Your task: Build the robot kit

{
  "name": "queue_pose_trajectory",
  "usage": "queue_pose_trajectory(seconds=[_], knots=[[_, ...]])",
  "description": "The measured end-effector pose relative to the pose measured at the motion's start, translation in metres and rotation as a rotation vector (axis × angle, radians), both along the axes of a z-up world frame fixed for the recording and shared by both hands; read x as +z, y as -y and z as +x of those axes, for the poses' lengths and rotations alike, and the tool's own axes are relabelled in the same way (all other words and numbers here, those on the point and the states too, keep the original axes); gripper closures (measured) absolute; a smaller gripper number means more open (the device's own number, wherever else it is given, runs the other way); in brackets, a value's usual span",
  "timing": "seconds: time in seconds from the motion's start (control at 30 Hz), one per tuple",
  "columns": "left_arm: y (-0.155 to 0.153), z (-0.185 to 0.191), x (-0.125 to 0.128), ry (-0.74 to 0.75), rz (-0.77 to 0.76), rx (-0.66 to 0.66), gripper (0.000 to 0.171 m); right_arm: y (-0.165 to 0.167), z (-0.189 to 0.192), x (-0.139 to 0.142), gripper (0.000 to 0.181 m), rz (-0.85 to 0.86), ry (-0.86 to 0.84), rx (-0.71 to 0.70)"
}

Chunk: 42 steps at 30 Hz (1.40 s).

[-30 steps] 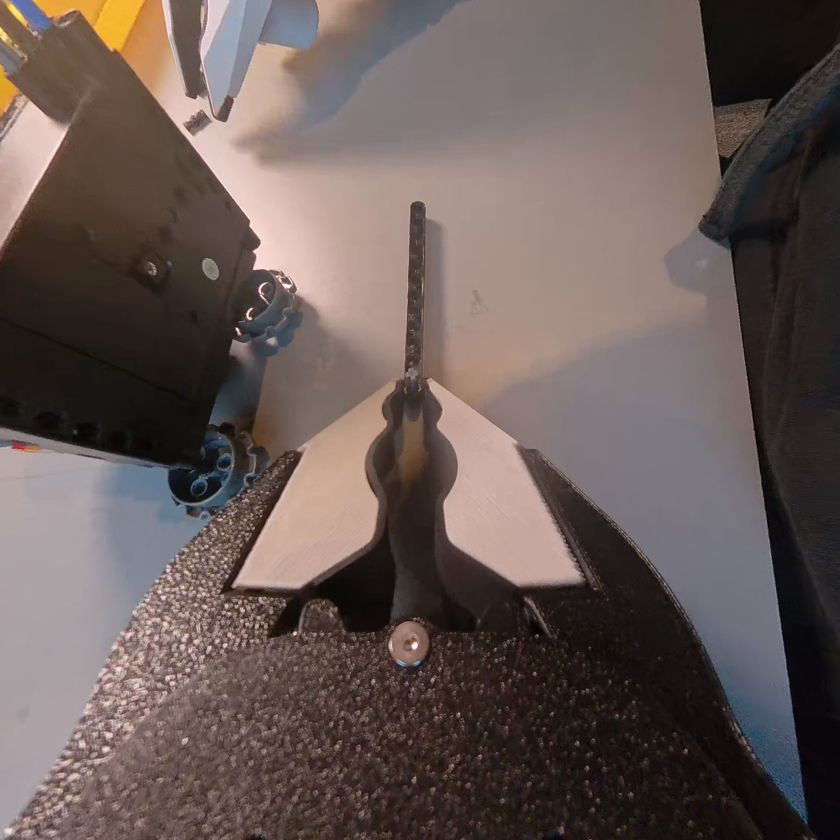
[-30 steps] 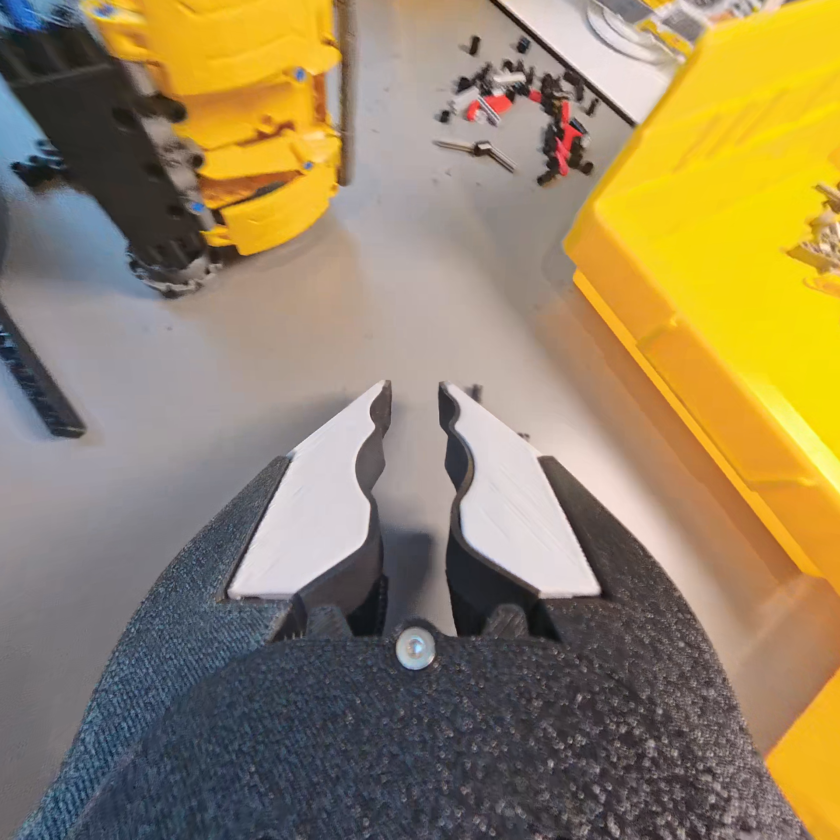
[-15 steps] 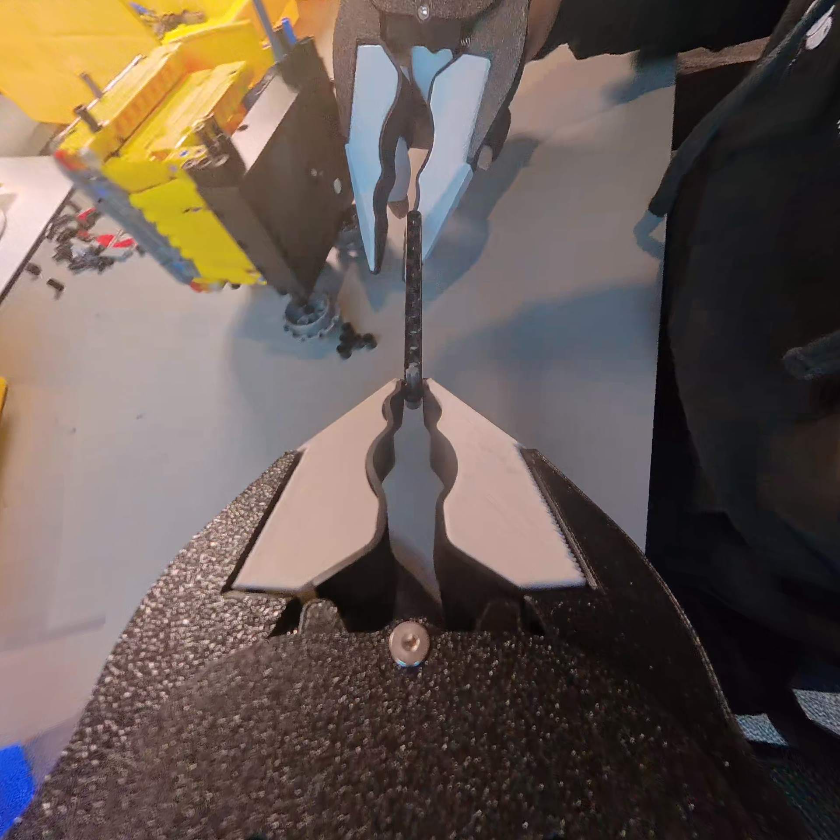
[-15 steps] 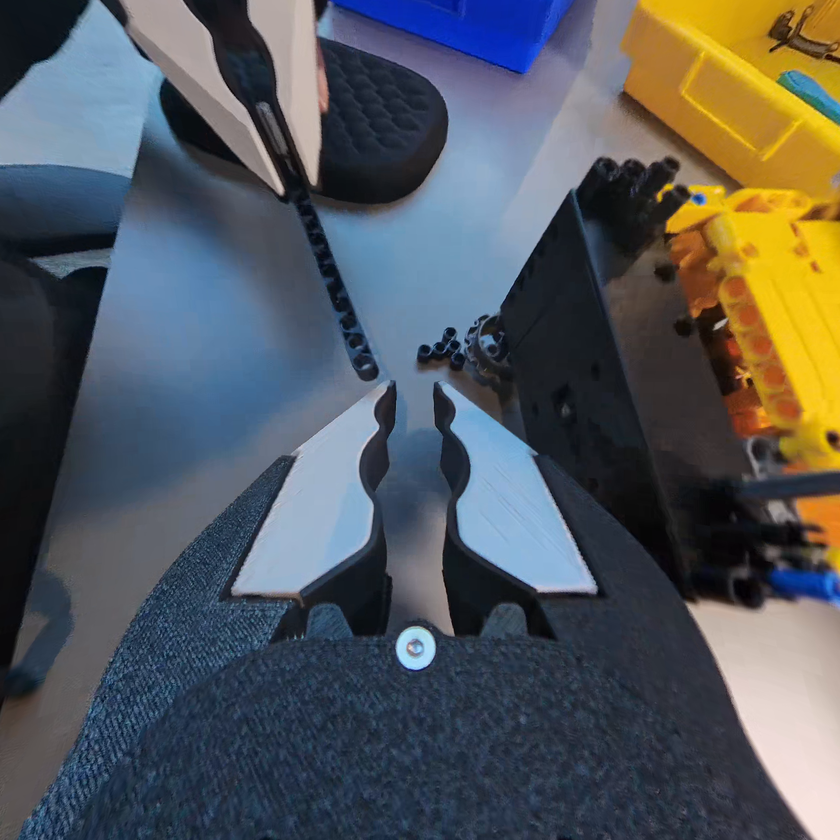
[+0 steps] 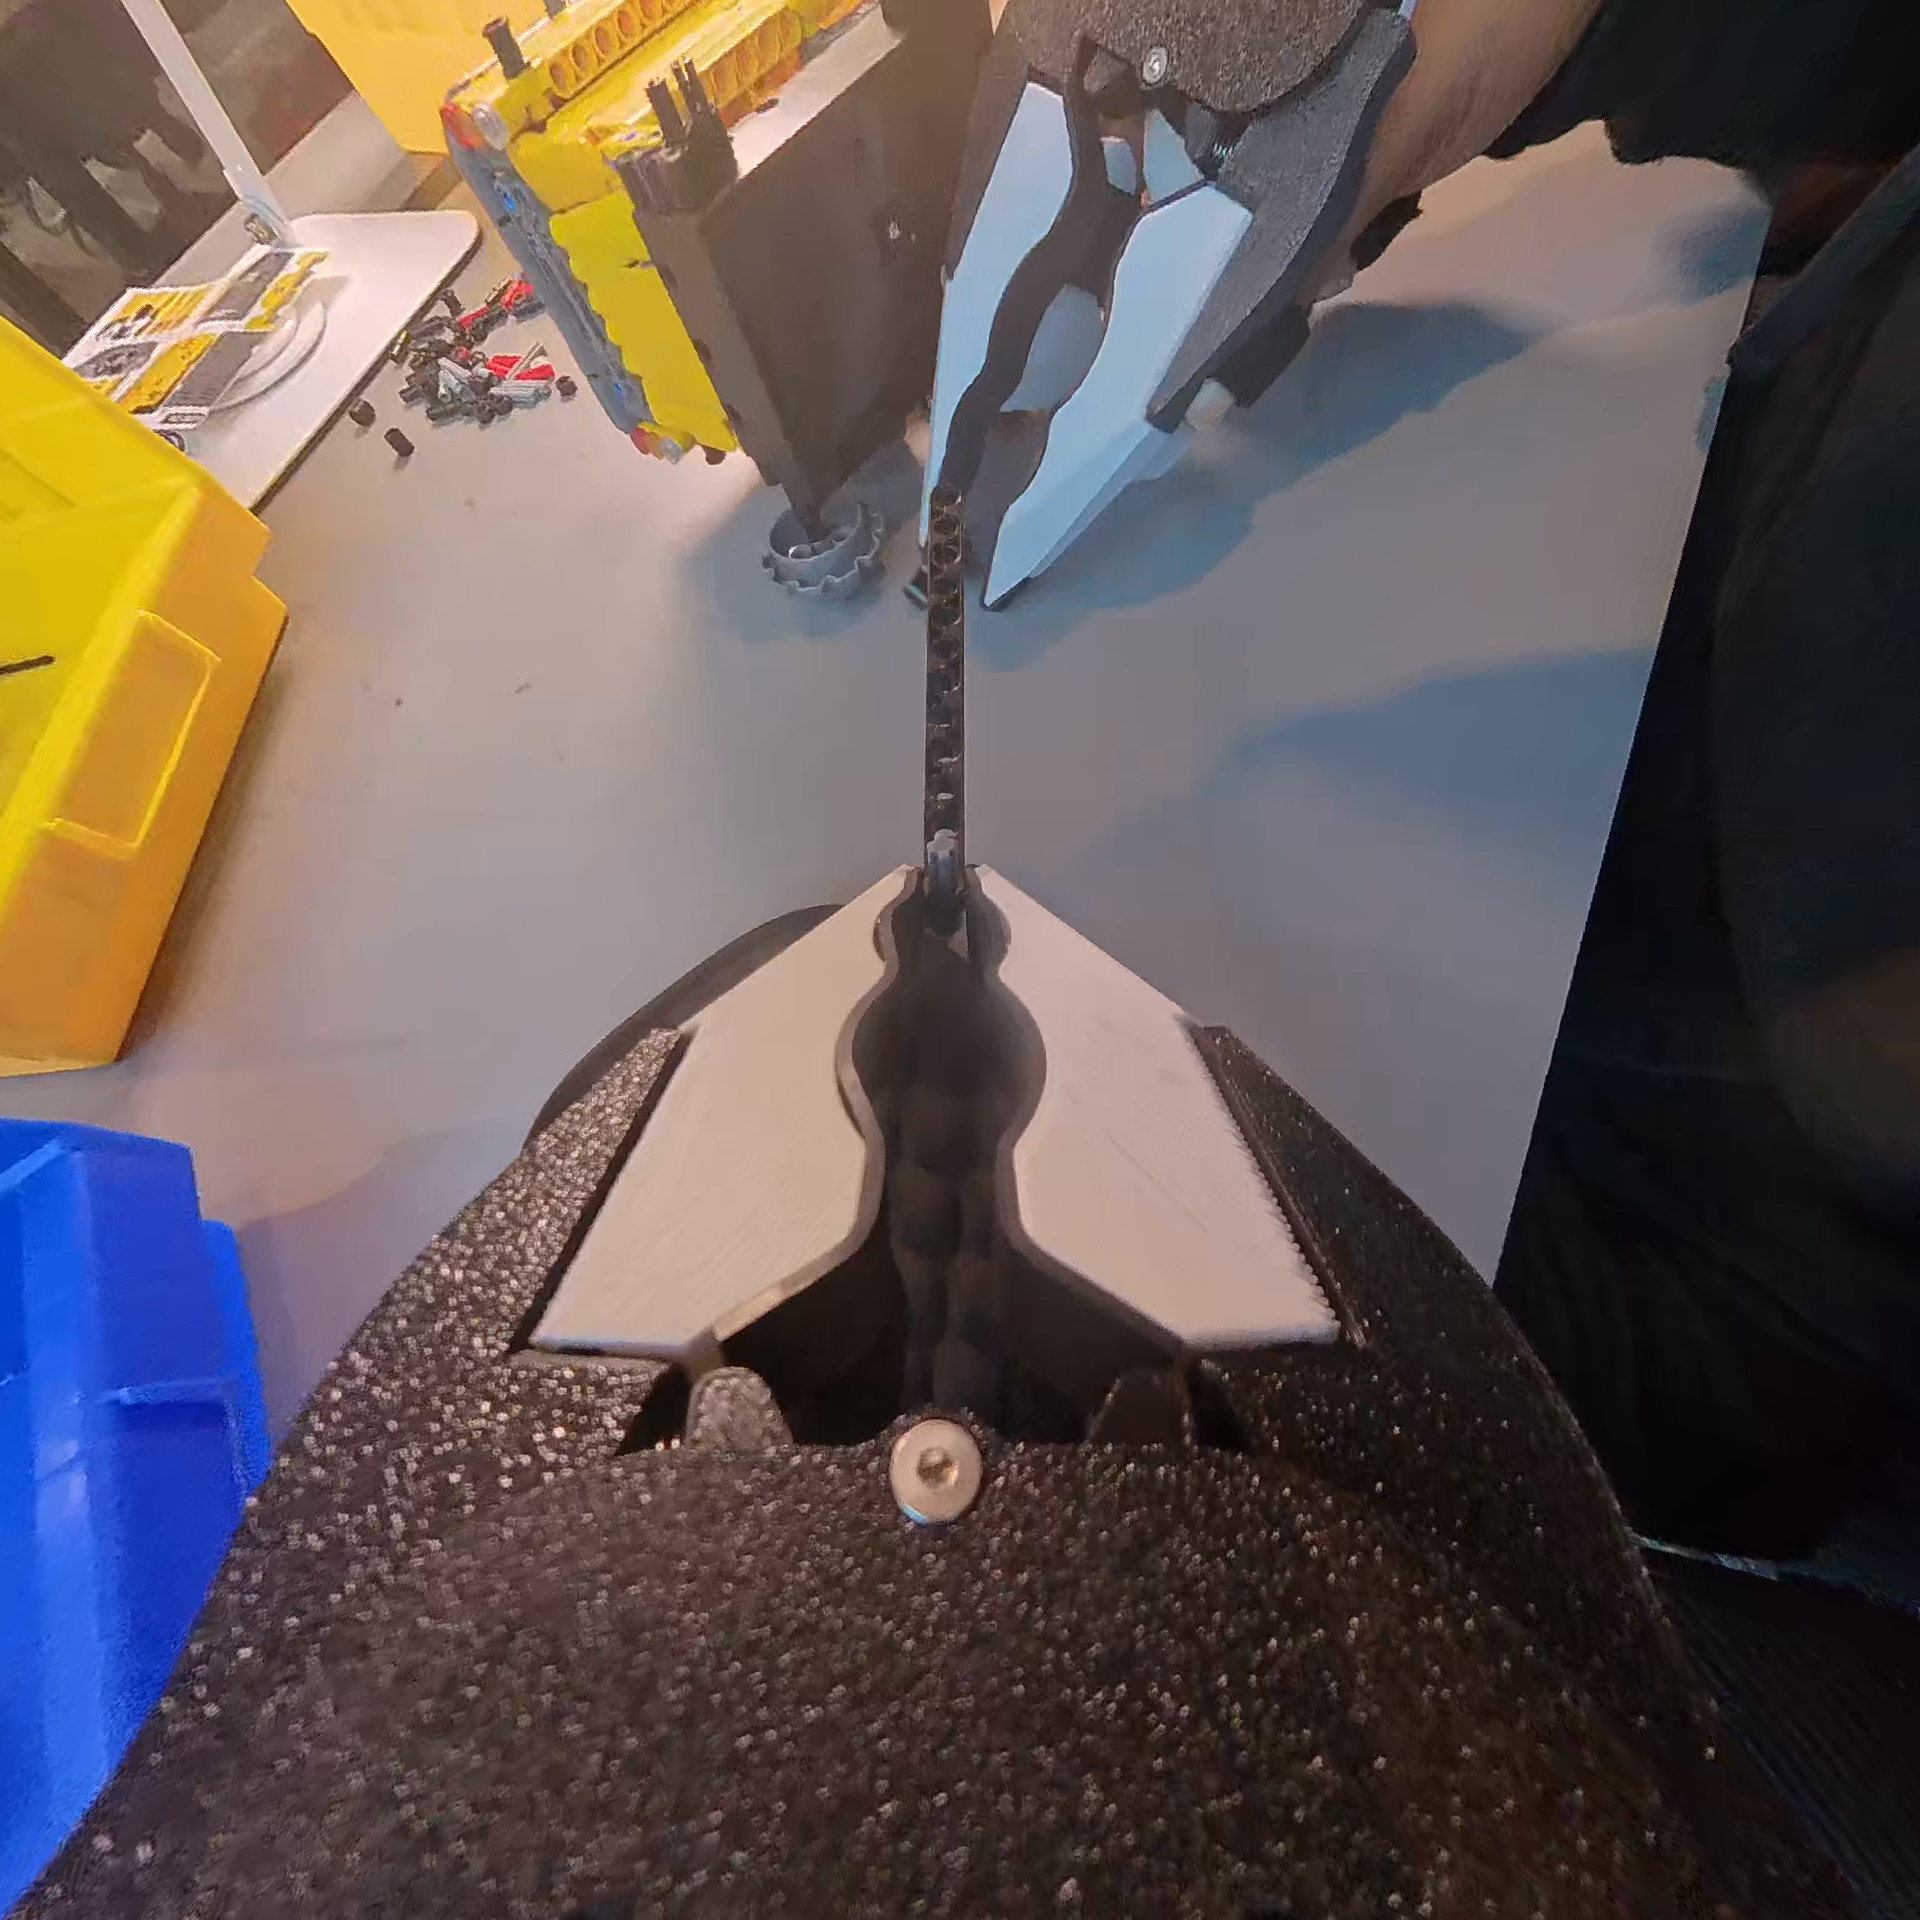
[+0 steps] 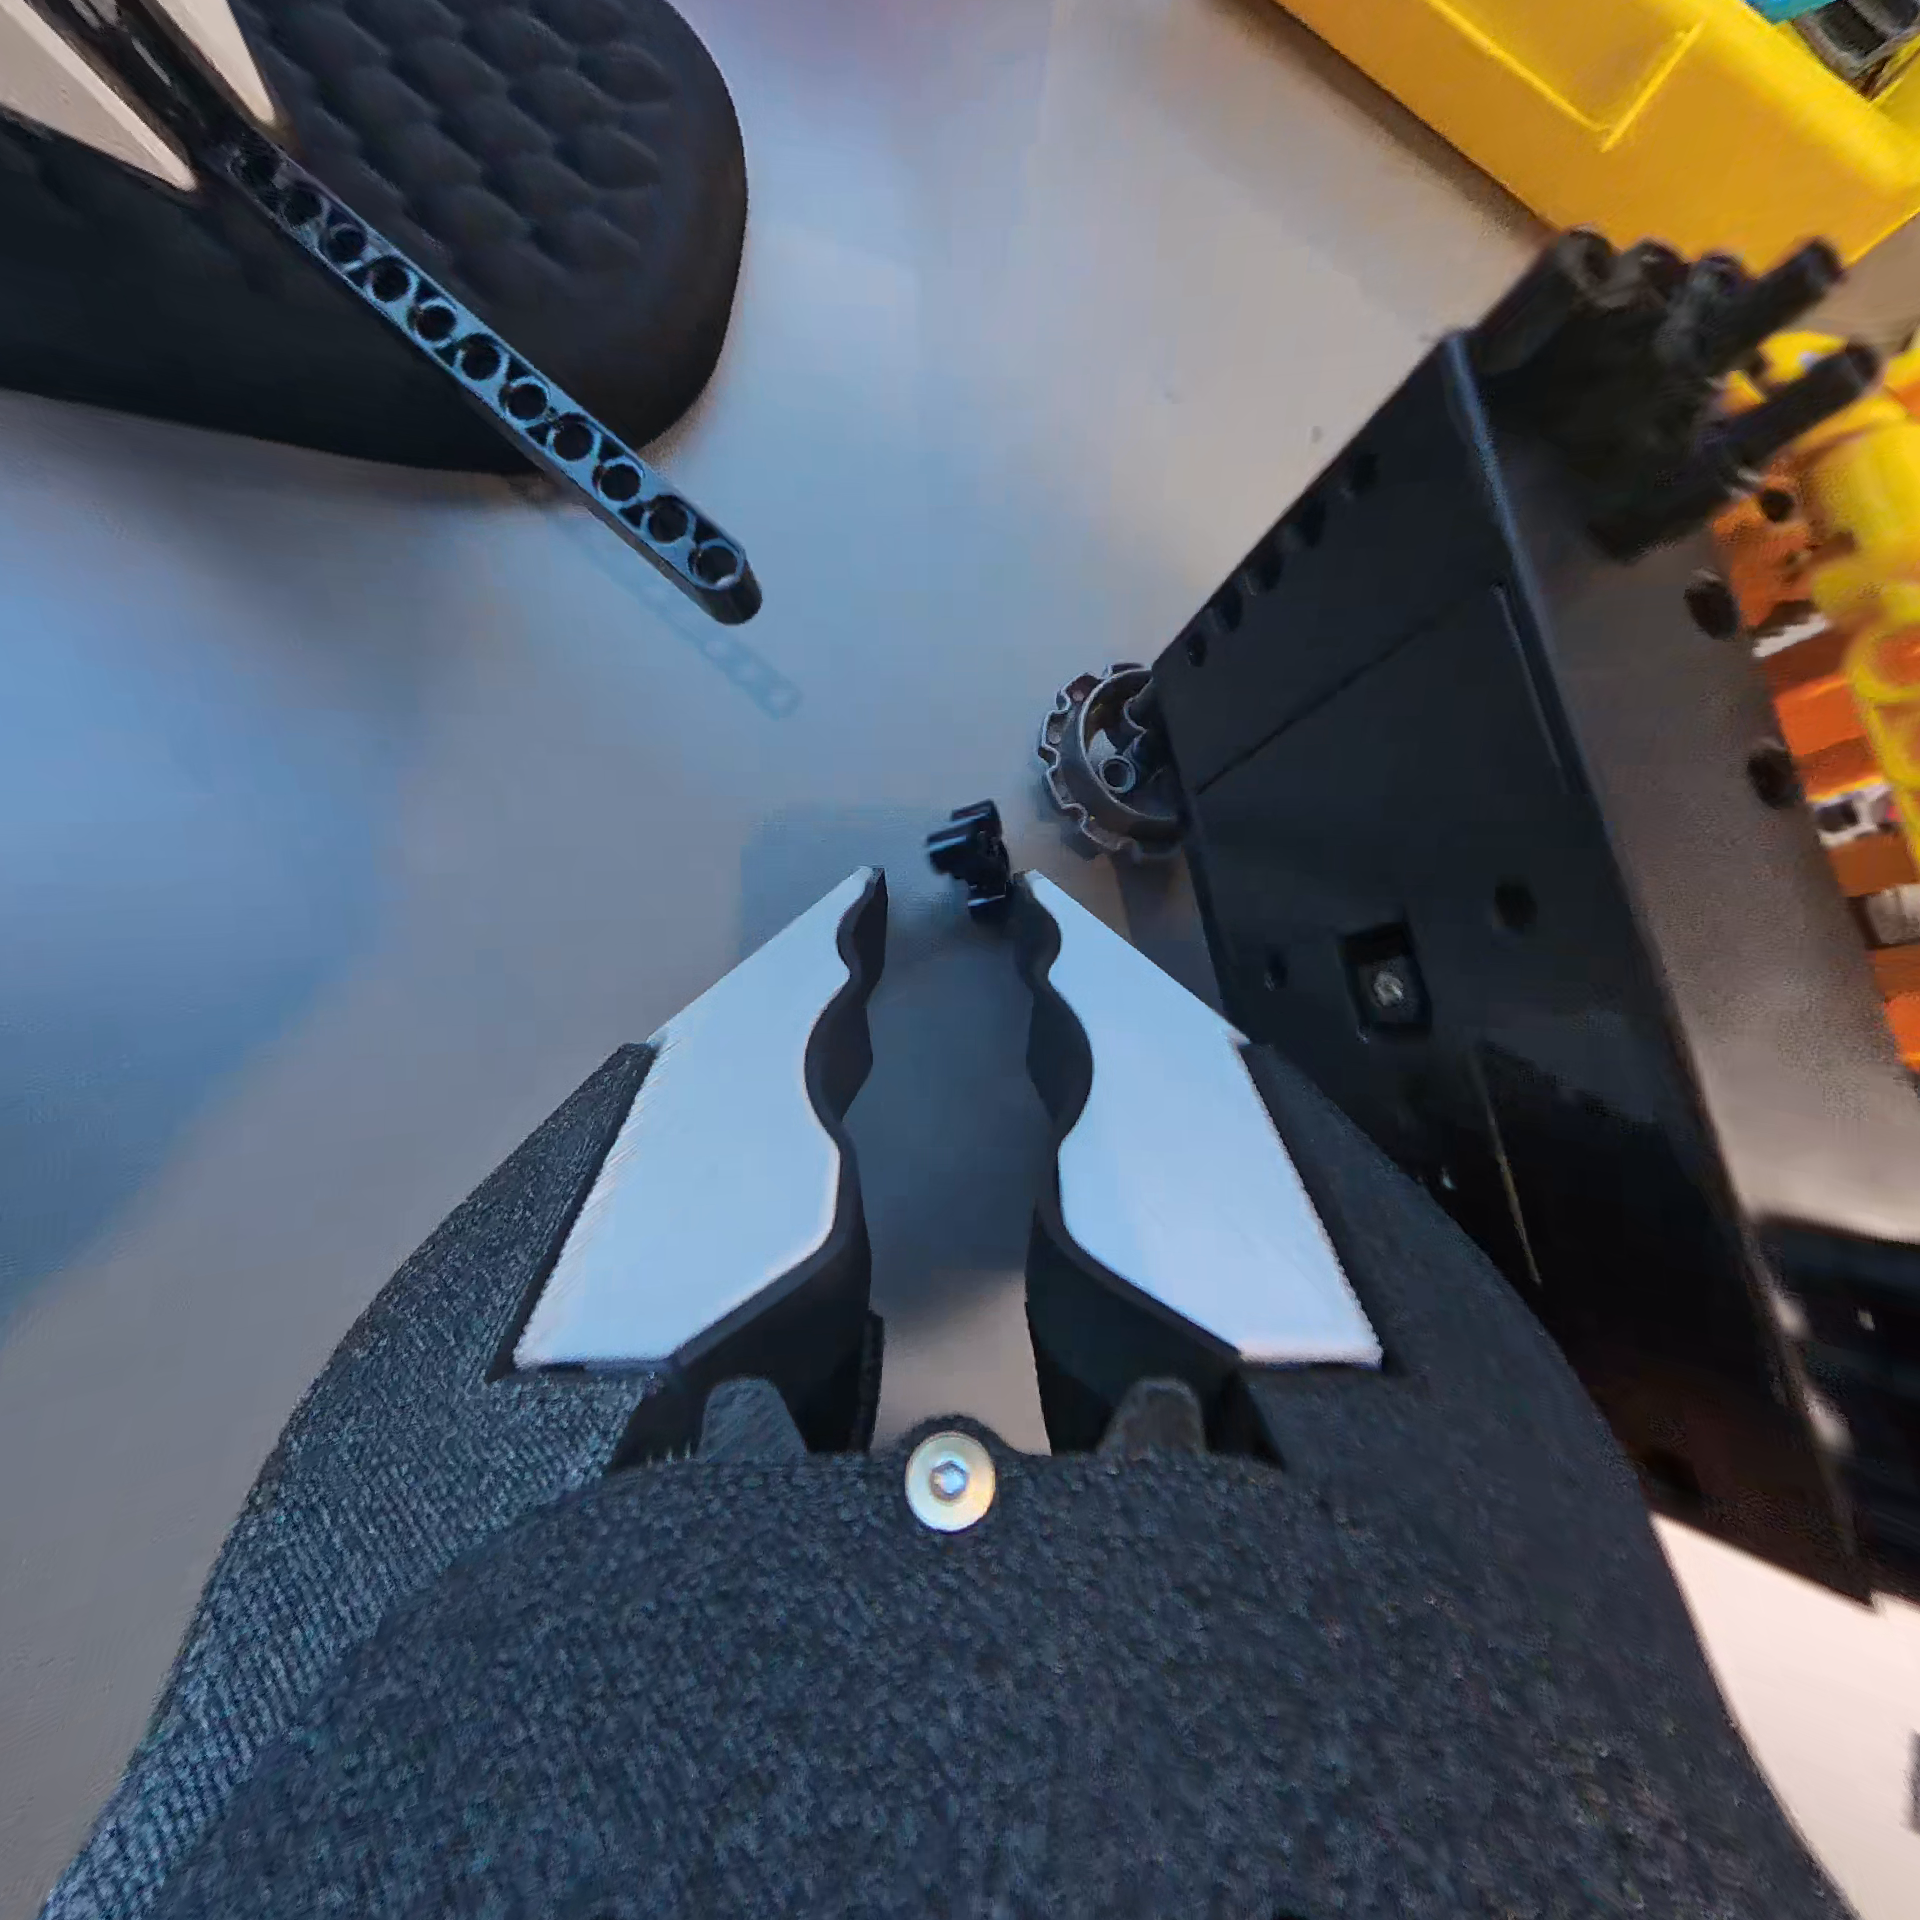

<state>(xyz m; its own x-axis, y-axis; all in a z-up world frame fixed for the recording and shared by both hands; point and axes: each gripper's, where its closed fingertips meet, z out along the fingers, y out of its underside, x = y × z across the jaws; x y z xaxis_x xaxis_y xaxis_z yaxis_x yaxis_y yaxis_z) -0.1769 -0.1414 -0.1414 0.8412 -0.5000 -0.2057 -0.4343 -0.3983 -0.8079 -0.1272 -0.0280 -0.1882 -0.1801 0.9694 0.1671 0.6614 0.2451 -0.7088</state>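
Left wrist view shows my left gripper [image 5: 943, 883] pinching one end of a long black beam with holes [image 5: 945, 675], lifted above the grey table [image 5: 520, 779]. My right gripper [image 6: 948, 883] has its fingers spread, with small black connector pieces [image 6: 971, 854] just at the tips, beside a grey toothed wheel [image 6: 1101, 769] on the black and yellow brick model [image 6: 1455, 883].

Beside the smooth matt grey table [image 5: 520, 727], the glossy black plastic beam [image 5: 943, 675], shiny yellow plastic bin [image 5: 104, 644] and grainy black gripper shells look hard.

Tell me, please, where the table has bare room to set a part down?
Free: the grey table between the yellow bin and the held black beam. Crowded: around the model, gear, and right gripper.
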Motion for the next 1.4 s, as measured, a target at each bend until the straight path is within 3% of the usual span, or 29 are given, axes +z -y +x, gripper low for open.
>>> queue_pose_trajectory(seconds=[0.23,0.37,0.5,0.57,0.77,0.97,1.27,1.4], knots=[[-0.006,0.008,-0.003,-0.002,-0.005,-0.041,0.166,-0.001,0.014,-0.002,0.181,0.028,0.047,0.105],[-0.009,0.013,-0.006,0.001,-0.017,-0.057,0.166,-0.004,0.036,-0.002,0.181,0.049,0.074,0.234],[-0.015,0.017,-0.007,-0.001,-0.024,-0.071,0.166,-0.015,0.058,-0.002,0.181,0.036,0.099,0.267],[-0.018,0.018,-0.006,-0.002,-0.019,-0.075,0.166,-0.022,0.064,-0.001,0.18,0.027,0.087,0.24],[-0.028,0.011,0.001,-0.013,0.014,-0.054,0.166,-0.008,0.054,0.003,0.153,-0.134,0.015,0.094],[-0.031,-0.004,0.006,-0.037,0.047,-0.008,0.166,-0.001,0.031,0.002,0.136,-0.125,0.02,-0.039],[-0.024,-0.013,0.01,-0.02,0.082,0.013,0.166,0.004,0.011,-0.001,0.135,-0.121,0.047,-0.09],[-0.021,-0.017,0.01,-0.017,0.079,0.02,0.166,0.002,-0.001,-0.001,0.145,-0.088,0.04,-0.106]])
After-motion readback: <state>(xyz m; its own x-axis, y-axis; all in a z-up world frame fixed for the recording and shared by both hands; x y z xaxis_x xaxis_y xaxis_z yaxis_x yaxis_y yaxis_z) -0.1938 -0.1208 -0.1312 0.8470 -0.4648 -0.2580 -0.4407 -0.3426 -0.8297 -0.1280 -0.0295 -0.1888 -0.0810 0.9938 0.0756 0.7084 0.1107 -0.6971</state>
